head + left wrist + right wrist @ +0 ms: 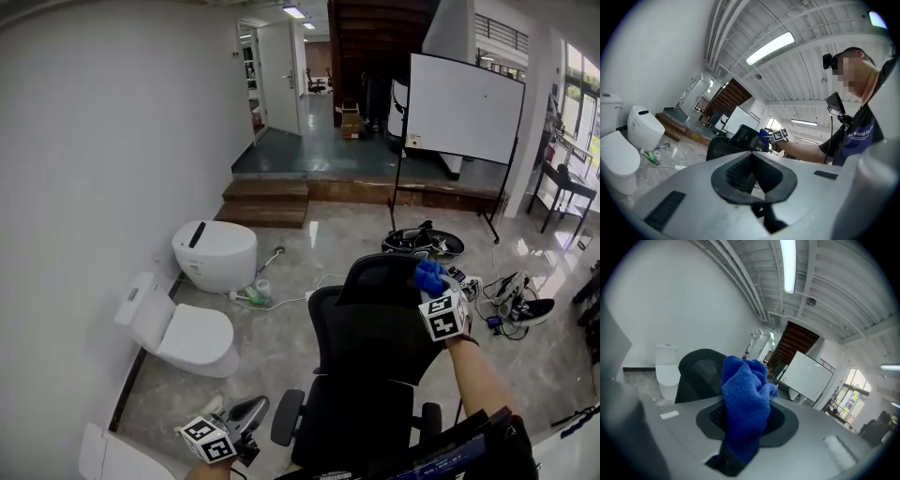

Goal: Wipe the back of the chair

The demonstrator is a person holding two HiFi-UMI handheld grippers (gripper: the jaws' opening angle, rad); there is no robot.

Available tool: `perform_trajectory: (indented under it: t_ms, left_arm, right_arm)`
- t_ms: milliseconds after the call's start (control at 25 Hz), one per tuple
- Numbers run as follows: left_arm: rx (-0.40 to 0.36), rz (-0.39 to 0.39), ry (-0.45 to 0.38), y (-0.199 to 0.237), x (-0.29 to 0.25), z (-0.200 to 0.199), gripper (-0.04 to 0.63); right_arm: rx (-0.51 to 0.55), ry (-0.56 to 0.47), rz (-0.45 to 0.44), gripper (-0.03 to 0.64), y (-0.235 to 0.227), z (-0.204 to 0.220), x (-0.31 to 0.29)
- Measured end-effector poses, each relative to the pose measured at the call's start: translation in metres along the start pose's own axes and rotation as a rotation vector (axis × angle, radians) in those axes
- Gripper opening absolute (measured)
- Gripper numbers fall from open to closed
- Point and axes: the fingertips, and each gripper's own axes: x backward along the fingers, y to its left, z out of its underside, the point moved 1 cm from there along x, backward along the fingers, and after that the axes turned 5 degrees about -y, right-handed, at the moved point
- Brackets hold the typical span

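1 raised right claw [433, 285] holds cloth [429, 274], apparently against chair [370, 347].

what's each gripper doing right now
Left gripper: closed, nothing between its jaws.
Right gripper: closed on the blue cloth.
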Motion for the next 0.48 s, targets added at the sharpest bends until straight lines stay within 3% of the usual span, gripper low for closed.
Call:
perform_trajectory:
  t_ms: [160, 240, 480]
  left_arm:
    - [0.018, 0.016, -0.004, 0.0, -0.01, 0.001, 0.006]
    - [0.019, 0.026, -0.006, 0.002, -0.01, 0.001, 0.006]
    - [0.021, 0.004, -0.01, 0.013, 0.01, 0.002, 0.006]
  right_arm:
    - [-0.023, 0.03, 0.06, 0.121, -0.028, 0.015, 0.026]
    - [-0.031, 0.008, 0.063, 0.121, -0.022, 0.009, 0.029]
    - [0.115, -0.131, -0.21, 0.123, 0.115, -0.054, -0.018]
